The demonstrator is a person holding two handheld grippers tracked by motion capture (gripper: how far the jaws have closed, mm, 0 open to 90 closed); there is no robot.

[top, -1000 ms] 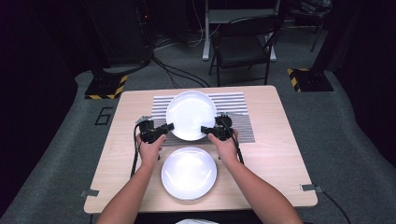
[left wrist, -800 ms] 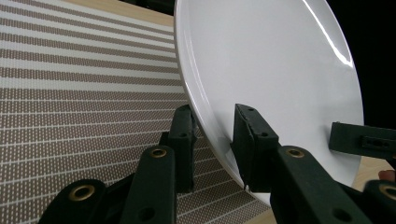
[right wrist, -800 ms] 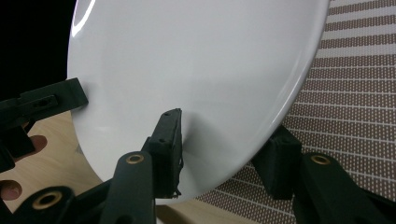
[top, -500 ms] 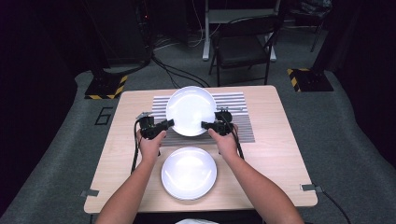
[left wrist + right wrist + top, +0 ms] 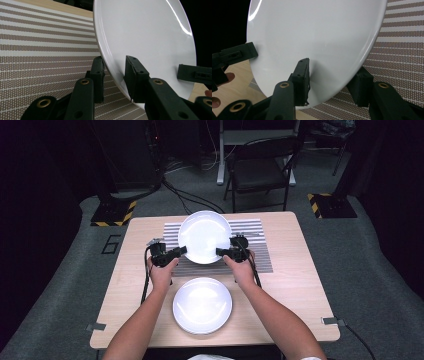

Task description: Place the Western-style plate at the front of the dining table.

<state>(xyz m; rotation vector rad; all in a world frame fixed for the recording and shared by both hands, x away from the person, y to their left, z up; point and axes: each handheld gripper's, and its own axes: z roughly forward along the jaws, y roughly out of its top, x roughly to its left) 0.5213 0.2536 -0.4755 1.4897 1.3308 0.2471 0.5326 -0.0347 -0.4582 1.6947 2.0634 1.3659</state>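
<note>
You hold the upper white plate (image 5: 204,236) between your 2 grippers, 1 on each side of its rim. Your left gripper (image 5: 176,253) is clamped on the plate's left edge: in the left gripper view, 1 black jaw sits under the rim and the other presses on the plate's (image 5: 147,40) upper face, so the left gripper (image 5: 113,75) is closed on the plate. Your right gripper (image 5: 223,251) does the same on the opposite edge; in the right gripper view the plate (image 5: 312,37) runs between the 2 jaws, 1 on its face and 1 behind the rim, so the right gripper (image 5: 332,80) is gripping the plate too.

From the high view, the plate sits over the striped placemat (image 5: 255,250), which lies on the far half of the wooden table (image 5: 295,285). Both gripper views show the plate tilted, clear of the mat's stripes beneath it. Each of those views also shows the tip of the other gripper on the plate's far edge.

A 2nd white plate (image 5: 202,305) lies flat on the bare table just on your side of the mat, between your forearms and apart from the held plate. Beyond the table stands a dark chair (image 5: 260,170).
</note>
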